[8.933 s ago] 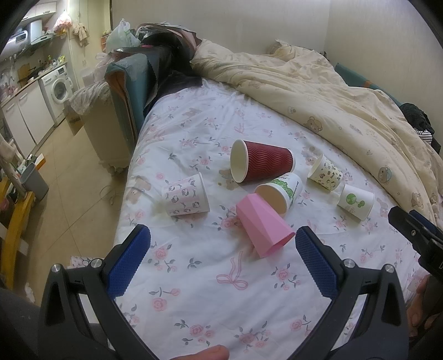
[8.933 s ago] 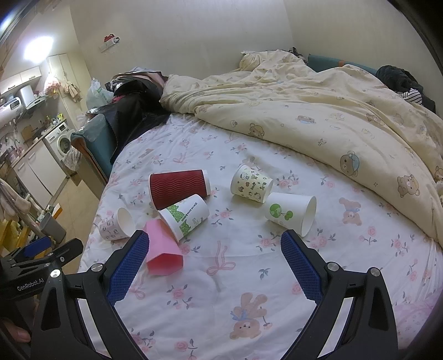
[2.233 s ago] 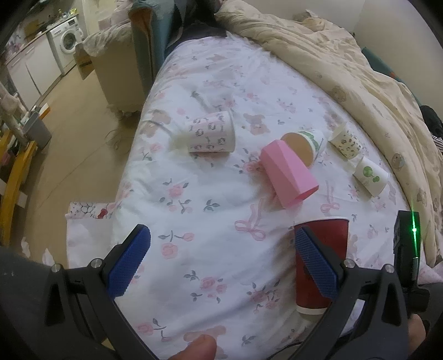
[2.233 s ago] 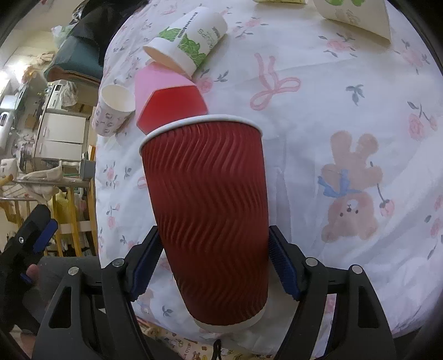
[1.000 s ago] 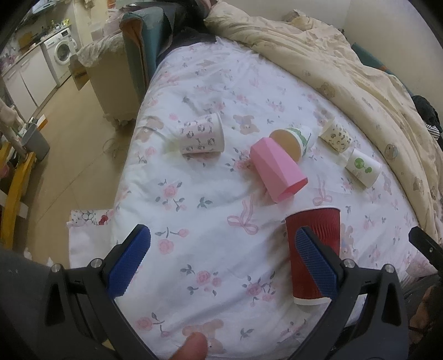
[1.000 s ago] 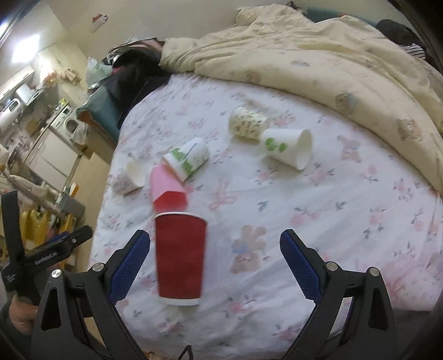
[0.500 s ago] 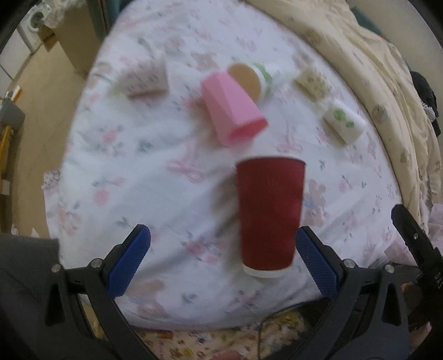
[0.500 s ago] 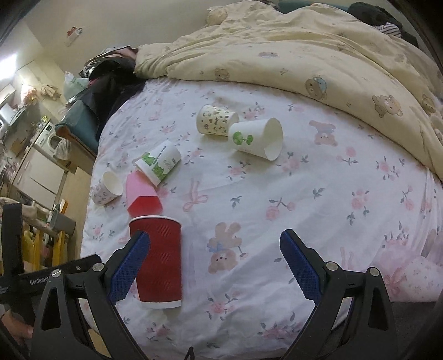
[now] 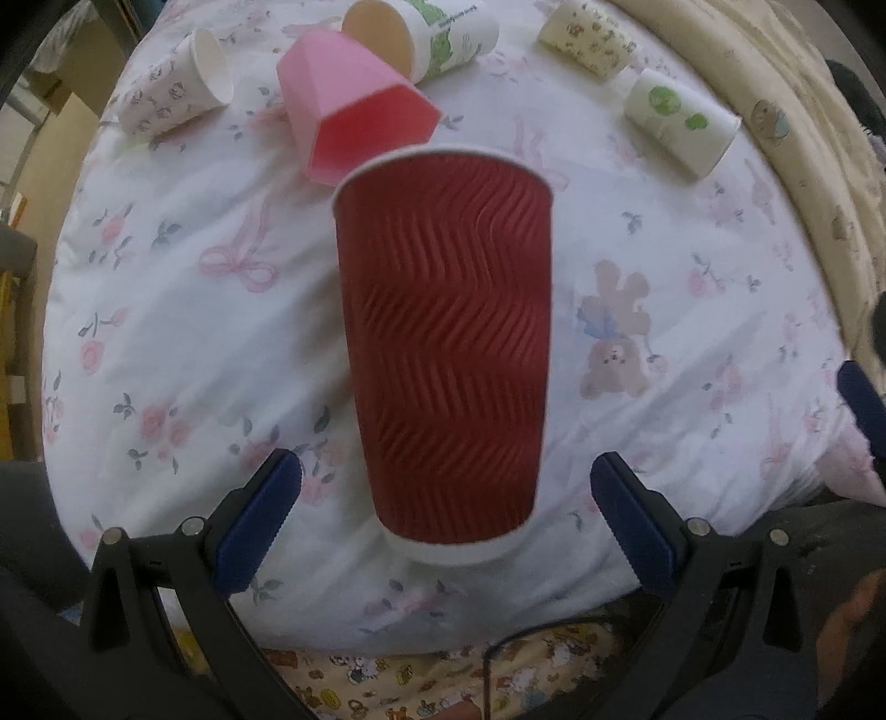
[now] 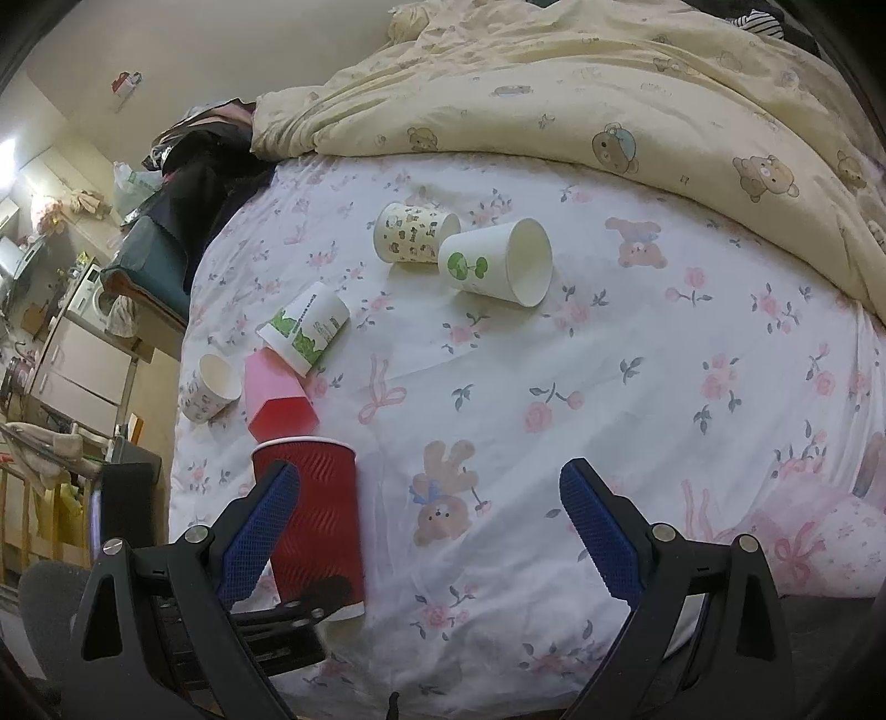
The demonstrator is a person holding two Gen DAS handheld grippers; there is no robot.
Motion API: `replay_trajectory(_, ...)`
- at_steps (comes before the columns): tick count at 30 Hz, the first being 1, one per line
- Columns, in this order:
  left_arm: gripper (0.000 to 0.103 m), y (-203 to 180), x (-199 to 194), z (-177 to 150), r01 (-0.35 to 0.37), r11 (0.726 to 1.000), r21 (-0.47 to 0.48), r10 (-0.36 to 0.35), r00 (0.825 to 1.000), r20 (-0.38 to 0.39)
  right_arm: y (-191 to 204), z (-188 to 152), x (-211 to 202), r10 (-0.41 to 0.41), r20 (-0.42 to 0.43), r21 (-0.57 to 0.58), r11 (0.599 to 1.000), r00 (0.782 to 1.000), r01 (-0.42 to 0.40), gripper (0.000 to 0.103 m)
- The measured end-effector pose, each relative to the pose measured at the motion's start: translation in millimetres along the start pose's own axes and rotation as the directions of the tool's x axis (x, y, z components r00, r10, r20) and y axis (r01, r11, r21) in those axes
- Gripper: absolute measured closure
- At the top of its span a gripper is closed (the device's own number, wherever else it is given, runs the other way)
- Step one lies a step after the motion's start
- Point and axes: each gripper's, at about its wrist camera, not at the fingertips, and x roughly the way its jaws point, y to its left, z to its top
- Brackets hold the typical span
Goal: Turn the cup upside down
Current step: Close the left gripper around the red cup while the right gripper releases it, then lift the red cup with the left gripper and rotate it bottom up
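A tall red ribbed paper cup [image 9: 448, 354] stands upright near the front edge of the bed, its wide white rim at the top; it also shows in the right wrist view [image 10: 315, 515]. My left gripper [image 9: 443, 526] is open, its blue pads either side of the cup's base without touching it. My right gripper [image 10: 429, 531] is open and empty, to the right of the cup, with its left finger [image 10: 260, 526] overlapping the cup in view.
Other cups lie on their sides on the floral sheet [image 9: 692, 332]: a pink faceted cup [image 9: 354, 105], a green-print cup [image 9: 432, 33], a patterned white cup [image 9: 177, 83], a cartoon cup [image 9: 587, 39], a green-tree cup [image 9: 681, 122]. A cream duvet [image 10: 609, 83] covers the far side.
My left gripper has moved in close, with the red cup now between its open fingers. My right gripper has drawn back and lowered, away from the cup.
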Motion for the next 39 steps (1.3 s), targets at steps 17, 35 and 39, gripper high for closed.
replay_trajectory(17, 0.041, 1, 1, -1, 0.024, 1.000, -0.006, -0.024, 0.999, 0.041, 4, 0, 4, 0.016, -0.020, -0.007, 1.000, 1.000, -0.017, 0.006)
replay_trajectory(35, 0.041, 43, -79, 1, 0.058, 0.998, 0.028, -0.062, 0.980, 0.187, 15, 1, 5, 0.034, -0.011, -0.040, 0.999, 0.999, -0.034, 0.006)
replay_trajectory(39, 0.041, 59, -95, 7, 0.046, 0.999, 0.017, -0.048, 0.974, 0.222, 19, 1, 6, 0.033, -0.009, -0.054, 0.998, 0.999, -0.034, 0.006)
